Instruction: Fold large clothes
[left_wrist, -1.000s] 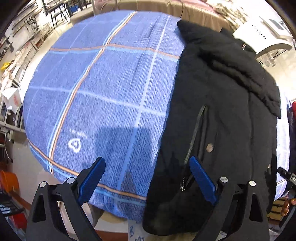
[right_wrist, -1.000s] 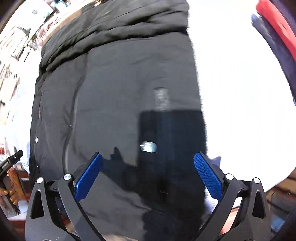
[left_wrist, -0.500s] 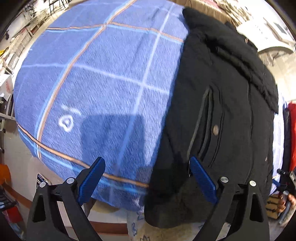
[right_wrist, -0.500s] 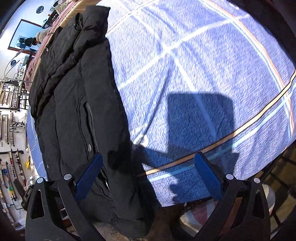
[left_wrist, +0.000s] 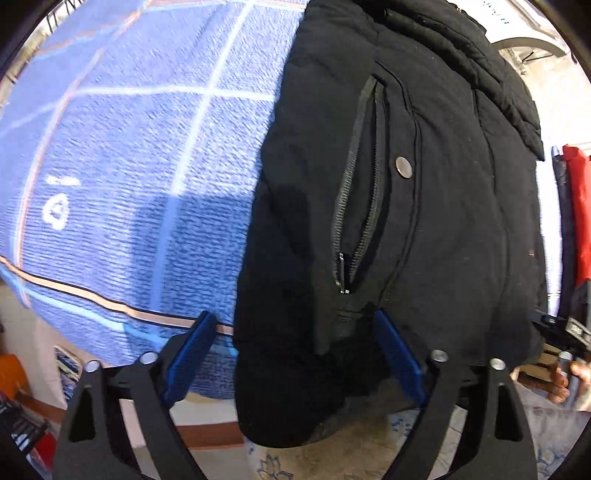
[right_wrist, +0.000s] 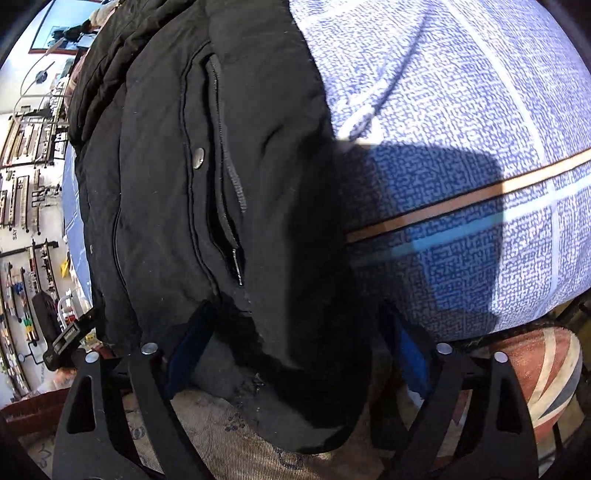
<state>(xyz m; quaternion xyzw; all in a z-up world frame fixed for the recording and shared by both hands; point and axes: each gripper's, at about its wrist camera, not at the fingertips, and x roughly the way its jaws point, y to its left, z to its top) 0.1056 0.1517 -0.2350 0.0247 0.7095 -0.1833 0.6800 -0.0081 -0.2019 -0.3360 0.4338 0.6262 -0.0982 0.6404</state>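
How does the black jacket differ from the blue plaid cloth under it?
The black jacket is plain, thick and puffy, with a zip pocket and snap; the blue plaid cloth is thin, striped and lies flat. The jacket's hem droops past the cloth's near edge. Both lie between open grippers, left and right.

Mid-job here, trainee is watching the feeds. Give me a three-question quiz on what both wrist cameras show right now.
1. True or false: the left claw is clamped shut on the black coat.
2. In the left wrist view, the metal snap button sits on which side of the pocket zipper? A) left B) right C) directly on it
3. Fill in: the coat lies on a ____ checked blanket, its hem hanging over the edge between the fingers of the right claw.

Key:
1. False. Both claws are open; the fabric lies between the fingers, not pinched.
2. B
3. blue
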